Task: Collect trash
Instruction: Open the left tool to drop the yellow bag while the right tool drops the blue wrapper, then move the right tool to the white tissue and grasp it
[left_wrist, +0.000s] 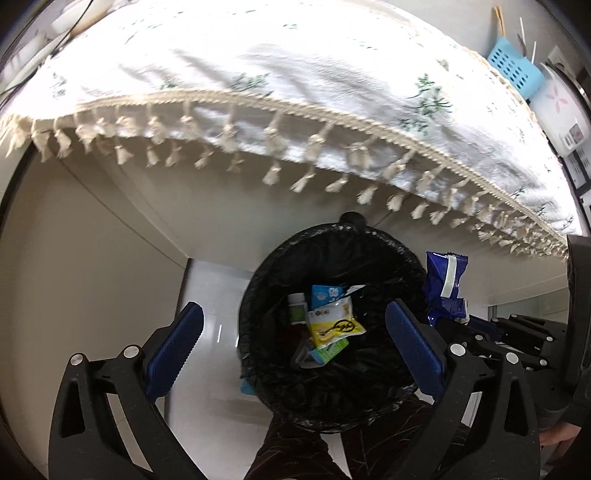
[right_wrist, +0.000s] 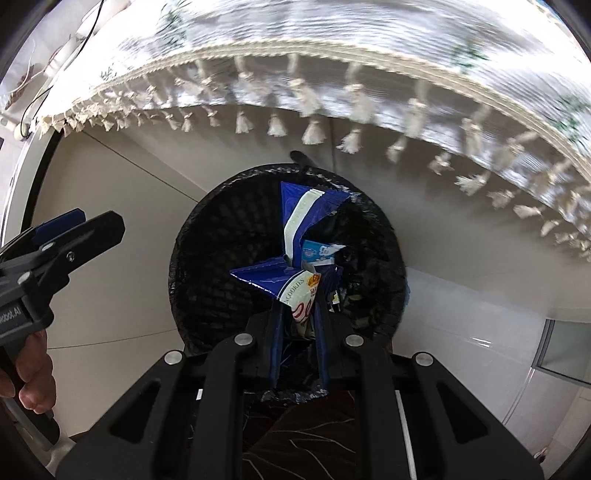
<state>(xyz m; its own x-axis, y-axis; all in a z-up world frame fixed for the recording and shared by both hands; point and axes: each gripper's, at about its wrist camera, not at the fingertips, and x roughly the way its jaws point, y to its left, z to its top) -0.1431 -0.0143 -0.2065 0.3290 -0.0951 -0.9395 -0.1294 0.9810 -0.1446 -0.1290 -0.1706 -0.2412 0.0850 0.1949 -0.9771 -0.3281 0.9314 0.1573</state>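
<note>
The left gripper (left_wrist: 291, 347) is wide open with nothing between its 2 blue pads (left_wrist: 175, 350). It hangs right over the black trash bin (left_wrist: 266, 280). Down in the bin lie a yellow packet (left_wrist: 334, 325), a light blue carton (left_wrist: 325, 295) and a small white bottle (left_wrist: 296, 308). The right gripper (right_wrist: 300, 325) is squeezed narrow on a blue cookie wrapper (right_wrist: 295, 236). The wrapper sticks out past the fingertips, over the bin's open mouth. The white tablecloth (left_wrist: 295, 74) with tassels hangs on the far side of the bin.
</note>
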